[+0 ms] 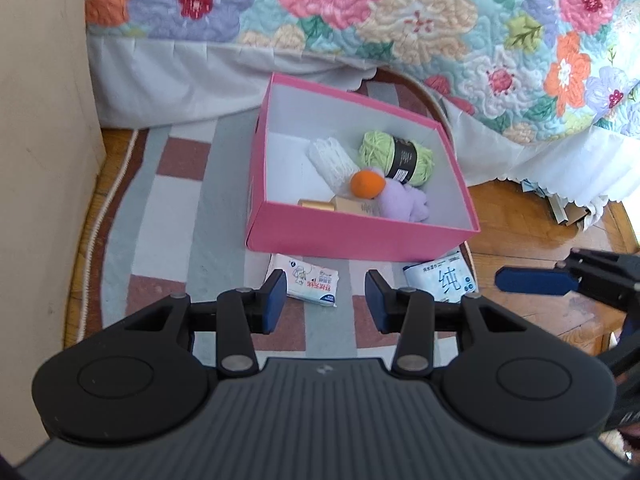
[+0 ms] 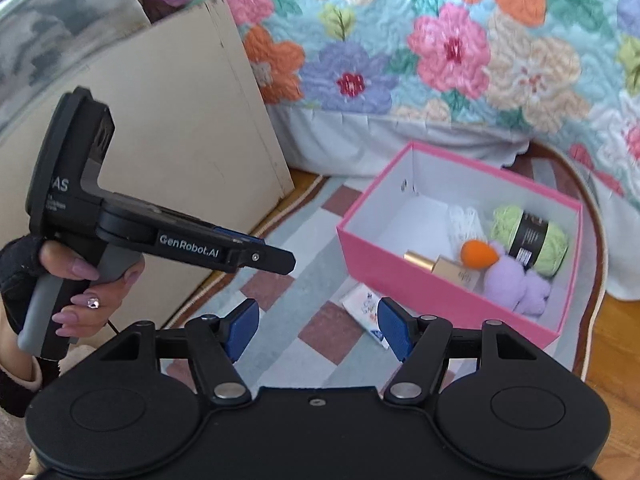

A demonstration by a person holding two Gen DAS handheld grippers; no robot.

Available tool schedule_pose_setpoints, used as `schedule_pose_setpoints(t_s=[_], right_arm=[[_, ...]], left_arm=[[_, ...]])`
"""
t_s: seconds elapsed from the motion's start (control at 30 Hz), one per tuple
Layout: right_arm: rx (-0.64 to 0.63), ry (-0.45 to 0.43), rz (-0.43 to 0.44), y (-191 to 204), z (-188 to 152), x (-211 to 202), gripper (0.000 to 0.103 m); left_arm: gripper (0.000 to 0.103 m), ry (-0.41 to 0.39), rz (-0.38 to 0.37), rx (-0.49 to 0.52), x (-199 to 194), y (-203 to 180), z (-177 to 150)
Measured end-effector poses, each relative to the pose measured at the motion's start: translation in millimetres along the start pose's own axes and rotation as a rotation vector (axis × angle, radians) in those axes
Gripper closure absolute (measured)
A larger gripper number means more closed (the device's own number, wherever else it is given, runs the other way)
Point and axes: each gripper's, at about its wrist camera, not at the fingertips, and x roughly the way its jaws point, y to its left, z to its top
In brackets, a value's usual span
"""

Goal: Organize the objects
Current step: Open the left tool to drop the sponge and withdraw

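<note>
Both tongs hang empty over the rug. Left tongs (image 1: 326, 300) stand narrowly parted with nothing between the blue pads, above a white tissue packet (image 1: 310, 283) lying on the rug (image 1: 176, 216) just in front of the pink box (image 1: 356, 236). Right tongs (image 2: 316, 328) are parted wider, also holding nothing, with the same packet (image 2: 362, 304) showing between their tips. A hand (image 2: 86, 280) grips the left handle.

A second packet (image 1: 444, 280), white and blue with a large printed character, lies at the rug's near right edge, just beside the box's front right corner.

Inside the box, toward its right side, sit a green yarn ball (image 1: 396, 156) with a black band, a white mesh bundle (image 1: 332, 160), an orange ball (image 1: 366, 184), a purple plush toy (image 1: 402, 200) and a gold bottle (image 1: 316, 203) against the front wall.

Behind the box hangs a flowered quilt (image 1: 400, 20) from the bed; a beige cabinet (image 1: 40, 160) stands at the left.
</note>
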Motion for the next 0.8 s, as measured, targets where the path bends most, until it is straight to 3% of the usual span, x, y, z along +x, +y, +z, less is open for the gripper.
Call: schedule_pose_setpoints(t_s=[0.17, 0.33, 0.53, 0.8], right_arm=[[-0.014, 0.014, -0.012, -7.0, -28.2, 47.0, 0.033], [0.008, 0.001, -0.064, -13.3, -47.4, 84.3, 0.033], [0.007, -0.003, -0.091, -13.5, -55.7, 117.8, 0.033], [0.042, 0.035, -0.153, -28.0, -69.6, 154.9, 0.033]], left_arm=[[0.061, 0.01, -0.03, -0.026, 35.2, 18.6, -6.1], [0.062, -0.015, 0.034, -0.019, 52.8, 31.8, -14.2], [0.063, -0.029, -0.002, -0.036, 71.8, 46.4, -20.0], [0.063, -0.09, -0.053, 0.02, 105.2, 40.2, -21.3]])
